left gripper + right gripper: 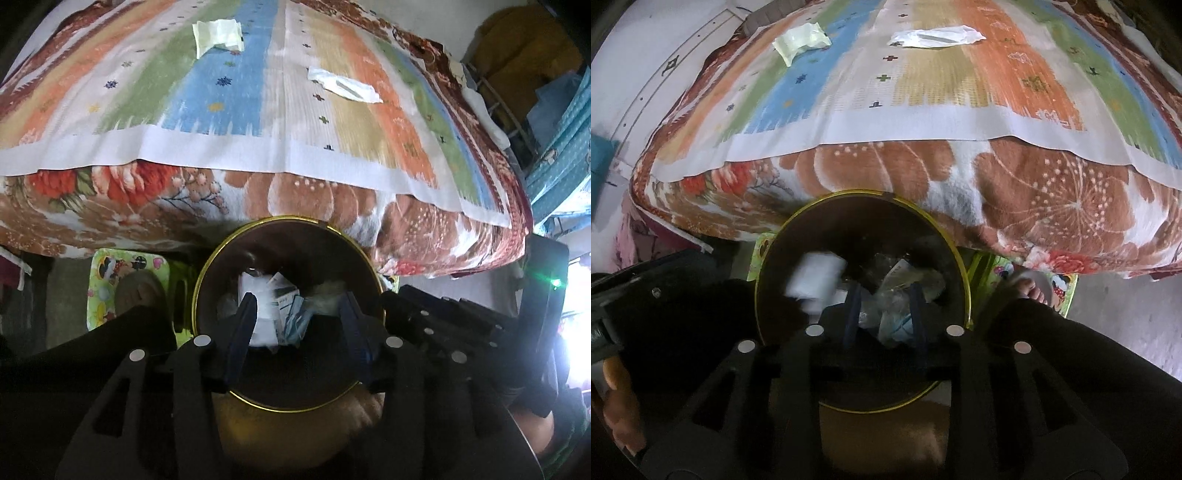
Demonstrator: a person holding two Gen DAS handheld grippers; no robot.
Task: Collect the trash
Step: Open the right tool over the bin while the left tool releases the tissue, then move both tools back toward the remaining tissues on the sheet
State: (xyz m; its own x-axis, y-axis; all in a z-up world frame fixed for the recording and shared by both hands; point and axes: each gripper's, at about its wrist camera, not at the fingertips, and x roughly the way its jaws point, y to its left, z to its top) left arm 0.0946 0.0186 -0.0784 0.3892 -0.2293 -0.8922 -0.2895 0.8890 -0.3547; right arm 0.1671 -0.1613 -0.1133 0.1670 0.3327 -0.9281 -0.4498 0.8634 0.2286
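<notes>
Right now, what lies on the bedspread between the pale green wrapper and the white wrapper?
Nothing: between the pale green wrapper and white wrapper, only bare striped bedspread shows, in both wrist views.

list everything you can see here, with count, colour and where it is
bin: one, dark with a gold rim, on the floor against the bed edge, under both grippers
trash in bin: several pieces, white, clear and pale blue, piled at the bottom
white scrap: one, blurred, over the bin's left side, beside the right gripper
pale green wrapper: one, on the striped sheet, far left
white wrapper: one, on the striped sheet, far right
striped sheet: one, multicoloured, on top of the bed
floral blanket: one, brown, red and white, under the sheet
cartoon mat: one, green, on the floor beside the bin
foot: one, on the mat
left gripper: one, black, jaws open over the bin
right gripper: one, black, jaws open over the bin
</notes>
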